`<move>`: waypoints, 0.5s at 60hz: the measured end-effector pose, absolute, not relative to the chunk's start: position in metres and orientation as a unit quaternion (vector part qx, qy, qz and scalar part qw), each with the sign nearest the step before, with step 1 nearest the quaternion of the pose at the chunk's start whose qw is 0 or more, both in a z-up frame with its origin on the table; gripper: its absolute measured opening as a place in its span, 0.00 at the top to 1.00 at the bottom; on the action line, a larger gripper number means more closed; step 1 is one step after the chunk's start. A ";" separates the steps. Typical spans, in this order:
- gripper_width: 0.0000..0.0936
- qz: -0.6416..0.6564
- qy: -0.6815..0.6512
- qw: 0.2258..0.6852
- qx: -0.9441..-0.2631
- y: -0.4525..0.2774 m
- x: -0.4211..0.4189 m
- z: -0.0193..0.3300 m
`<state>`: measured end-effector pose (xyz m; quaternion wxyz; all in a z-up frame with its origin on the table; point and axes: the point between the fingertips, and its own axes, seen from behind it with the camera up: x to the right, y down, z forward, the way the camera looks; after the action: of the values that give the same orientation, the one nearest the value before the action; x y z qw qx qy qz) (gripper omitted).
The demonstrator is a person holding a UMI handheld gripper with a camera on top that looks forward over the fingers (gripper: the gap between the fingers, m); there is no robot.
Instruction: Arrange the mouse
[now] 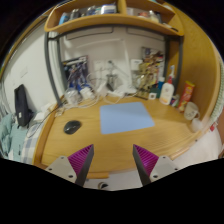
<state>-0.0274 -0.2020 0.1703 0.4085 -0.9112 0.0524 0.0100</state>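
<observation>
Gripper view: mouse (pixel 72 127) sits on the desk (pixel 90 145), at about 10 o'clock from the fingers (pixel 112 160) and well ahead of them, apart from everything else. It's small, dark and domed. Can't tell whether it has a cable.

Just at its 3 o'clock lies the blue mat (pixel 126 118), flat, not touching the mouse. That's the likely target for "arrange", but that's my guess.

Fingers are spread wide, nothing between them, pink pads (pixel 83 160) facing in. They hover over the near desk edge, no contact with anything.

Handling, judged from looks: light, rigid plastic shell, smooth and probably a bit slippery on the curved top. Not fragile, but buttons click under a hard squeeze. Best hold: across the two long sides at mid-body, low down where the flanks are flatter. Avoid pinching the dome from above, as it'll squirt out. It would also slide easily on the wood, so a push onto the mat is an option.

Further out: monitor (pixel 22 103) at 9 o'clock, a tangle of cables (pixel 78 88) at 11, bottles (pixel 168 92) and clutter at 1–2 o'clock, shelf (pixel 115 20) overhead at 12.
</observation>
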 end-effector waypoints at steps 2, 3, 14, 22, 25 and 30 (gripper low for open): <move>0.16 0.020 0.043 0.401 -0.915 -0.201 -0.043 0.164; 0.16 0.024 0.039 0.397 -0.917 -0.200 -0.050 0.161; 0.16 0.084 0.004 0.375 -0.923 -0.160 -0.130 0.141; 0.16 0.082 -0.020 0.363 -0.928 -0.119 -0.154 0.131; 0.16 0.076 -0.025 0.359 -0.930 -0.104 -0.160 0.128; 0.16 0.068 -0.025 0.351 -0.934 -0.081 -0.172 0.117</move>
<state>-0.1716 -0.0807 0.1168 0.3509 -0.9336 -0.0255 0.0683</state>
